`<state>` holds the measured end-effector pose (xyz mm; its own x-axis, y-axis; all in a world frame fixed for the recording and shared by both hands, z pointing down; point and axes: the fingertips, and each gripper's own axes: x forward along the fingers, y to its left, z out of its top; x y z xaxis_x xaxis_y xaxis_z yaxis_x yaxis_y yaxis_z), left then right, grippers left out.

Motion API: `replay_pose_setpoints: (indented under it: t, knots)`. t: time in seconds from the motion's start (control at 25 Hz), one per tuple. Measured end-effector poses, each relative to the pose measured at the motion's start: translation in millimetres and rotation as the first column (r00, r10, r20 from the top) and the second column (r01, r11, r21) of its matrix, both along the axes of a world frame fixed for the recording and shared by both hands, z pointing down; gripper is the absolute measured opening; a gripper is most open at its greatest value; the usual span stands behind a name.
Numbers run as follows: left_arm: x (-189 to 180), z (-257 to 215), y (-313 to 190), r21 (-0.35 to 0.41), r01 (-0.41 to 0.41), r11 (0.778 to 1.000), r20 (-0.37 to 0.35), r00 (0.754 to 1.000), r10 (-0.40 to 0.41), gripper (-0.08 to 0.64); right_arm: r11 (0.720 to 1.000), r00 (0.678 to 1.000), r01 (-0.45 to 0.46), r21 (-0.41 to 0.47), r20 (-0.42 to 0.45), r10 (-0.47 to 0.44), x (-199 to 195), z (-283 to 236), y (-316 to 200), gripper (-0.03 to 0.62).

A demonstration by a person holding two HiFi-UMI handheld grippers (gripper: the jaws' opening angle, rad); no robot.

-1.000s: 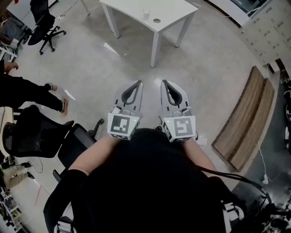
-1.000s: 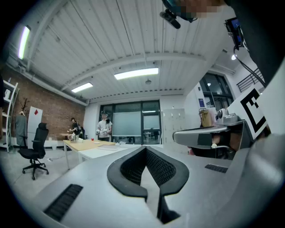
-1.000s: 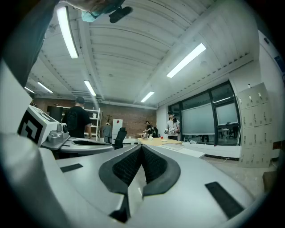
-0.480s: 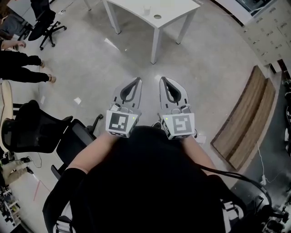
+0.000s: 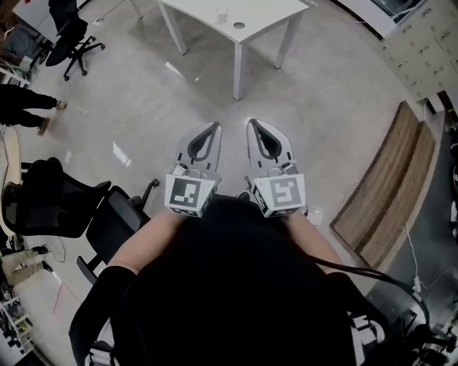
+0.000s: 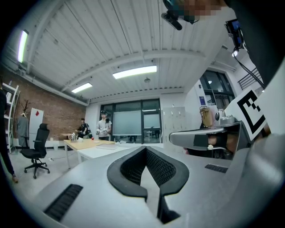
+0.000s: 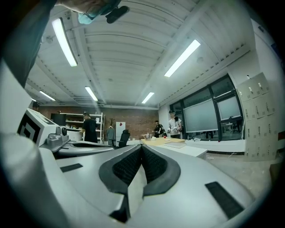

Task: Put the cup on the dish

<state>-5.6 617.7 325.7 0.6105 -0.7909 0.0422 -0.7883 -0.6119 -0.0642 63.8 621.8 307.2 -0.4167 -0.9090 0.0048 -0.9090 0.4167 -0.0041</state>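
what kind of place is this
Probably an open-plan office or lab workspace: a white table on a bare concrete floor, wheeled office chairs, and a brick wall under ceiling strip lights.

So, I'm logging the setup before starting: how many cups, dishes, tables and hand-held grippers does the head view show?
Cup: 1
Dish: 1
Table: 1
Hand-held gripper: 2, left hand-held gripper, right hand-held gripper
Total: 5
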Motion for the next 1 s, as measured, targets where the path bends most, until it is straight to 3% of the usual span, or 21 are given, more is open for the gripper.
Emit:
replay_pose_setpoints:
  t: [0.4,0.64,0.84,1.0]
  knots:
    - [9.3,10.9,2.8,-0.042,0.030,0.999,0.009,1.000,-0.029,0.008,0.999,0.999,0.037,-0.004,0.024,-0.037,8.3,7.0,-1.2,0.013]
    - [13.6,31.9,-29.9,-0.074,0.019,0.997,-0.021,1.000,-0.021,0.008,0.998,0.999,0.037,-0.046,-0.002,-0.037,9.9,27.2,-28.7,0.014]
    - [10.3,44.0,-67.4,-0.120,-0.019,0.993,-0.053,0.998,0.012,0.008,0.993,0.996,0.046,-0.112,-0.076,-0.055,-9.8,44.3,-60.1,0.014]
    - [5.4,46.2,-111.9,-0.125,-0.041,0.991,-0.058,0.998,0.034,0.008,0.993,0.994,0.053,-0.108,-0.088,-0.062,-23.3,45.6,-98.2,0.014]
